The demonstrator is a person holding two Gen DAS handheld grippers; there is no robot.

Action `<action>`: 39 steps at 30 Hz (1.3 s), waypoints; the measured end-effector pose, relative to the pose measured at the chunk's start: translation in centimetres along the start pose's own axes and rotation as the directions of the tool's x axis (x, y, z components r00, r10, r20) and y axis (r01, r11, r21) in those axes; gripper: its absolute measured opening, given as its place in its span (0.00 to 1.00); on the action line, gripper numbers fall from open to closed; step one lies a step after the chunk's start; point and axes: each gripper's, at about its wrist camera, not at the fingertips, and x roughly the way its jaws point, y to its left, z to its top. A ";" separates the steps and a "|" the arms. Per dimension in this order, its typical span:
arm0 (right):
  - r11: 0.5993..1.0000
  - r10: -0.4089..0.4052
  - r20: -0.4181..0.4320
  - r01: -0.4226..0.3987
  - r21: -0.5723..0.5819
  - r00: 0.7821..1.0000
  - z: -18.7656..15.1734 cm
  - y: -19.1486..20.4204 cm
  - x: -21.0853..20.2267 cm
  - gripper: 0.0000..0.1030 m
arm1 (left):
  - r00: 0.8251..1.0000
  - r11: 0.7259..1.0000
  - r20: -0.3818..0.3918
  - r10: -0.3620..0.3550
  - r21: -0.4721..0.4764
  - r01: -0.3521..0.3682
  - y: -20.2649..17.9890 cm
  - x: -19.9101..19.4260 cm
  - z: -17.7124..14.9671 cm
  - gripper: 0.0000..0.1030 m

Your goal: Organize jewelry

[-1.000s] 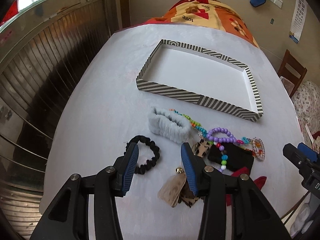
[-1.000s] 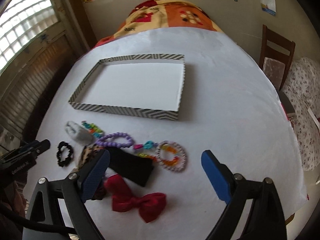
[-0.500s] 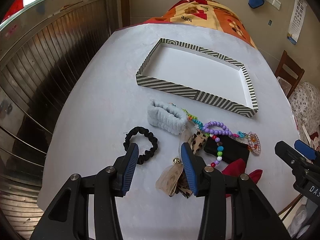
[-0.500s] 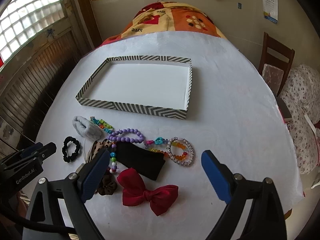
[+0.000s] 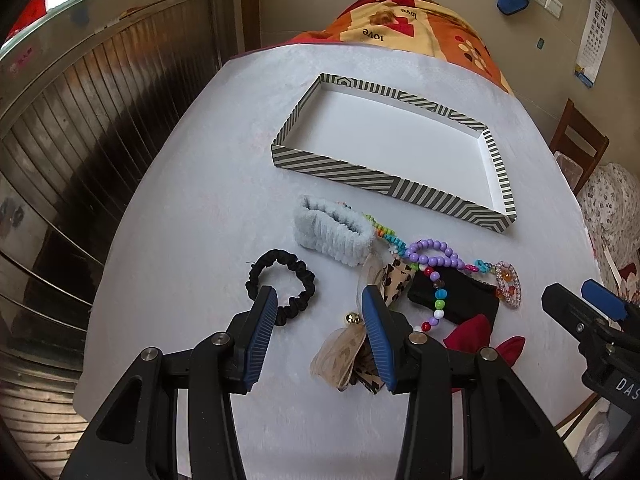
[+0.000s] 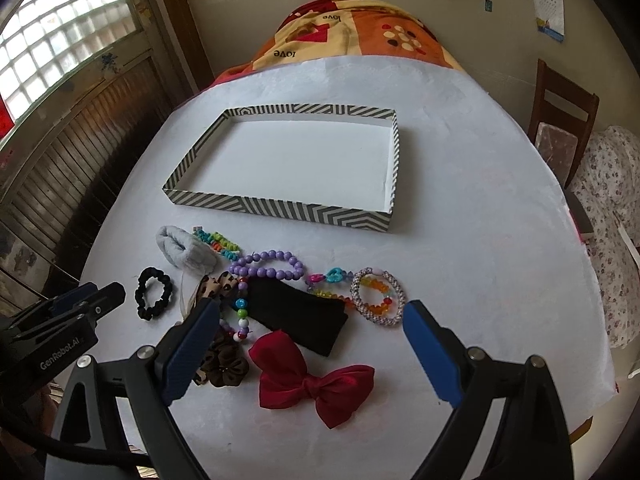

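A striped, empty box lid [image 5: 384, 184] [image 6: 280, 208] lies on the white table. In front of it lies a heap of accessories: grey fluffy scrunchie [image 5: 332, 232] [image 6: 180, 248], black scrunchie [image 5: 280, 280] [image 6: 154, 294], purple bead bracelet [image 5: 432, 254] [image 6: 272, 266], black band [image 6: 296, 316], red bow [image 6: 308, 380], beaded ring bracelet [image 6: 376, 296], leopard bow [image 5: 392, 284]. My left gripper [image 5: 318, 316] is open and empty above the black scrunchie. My right gripper [image 6: 308, 336] is wide open and empty above the red bow and black band.
The table's edge drops off at left toward wooden panelling [image 5: 80, 128]. A wooden chair [image 6: 560, 120] stands at the right. An orange patterned blanket [image 6: 352, 36] lies beyond the table's far end.
Both grippers have pulled back and risen a little, so the heap and box lid look farther away. Both stay open. Nothing on the table has moved.
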 end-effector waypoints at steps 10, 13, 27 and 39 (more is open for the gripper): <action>1.000 -0.004 -0.005 0.004 -0.030 1.000 0.3 0.2 0.2 0.92 | 1.000 1.000 -0.006 -0.002 0.002 0.002 0.3 0.1 0.1 0.32; 1.000 -0.008 -0.008 0.008 -0.030 1.000 0.2 0.1 0.3 0.92 | 1.000 1.000 -0.009 0.002 0.004 -0.002 0.2 0.2 0.0 0.32; 0.999 -0.004 -0.023 0.003 -0.049 1.000 0.3 0.1 0.7 0.92 | 1.000 1.000 -0.014 0.003 0.000 -0.003 0.2 0.5 0.2 0.32; 0.998 0.006 -0.028 -0.007 -0.055 1.000 0.1 -0.1 1.0 0.92 | 1.000 1.000 -0.023 0.012 -0.010 -0.012 0.5 0.9 0.1 0.32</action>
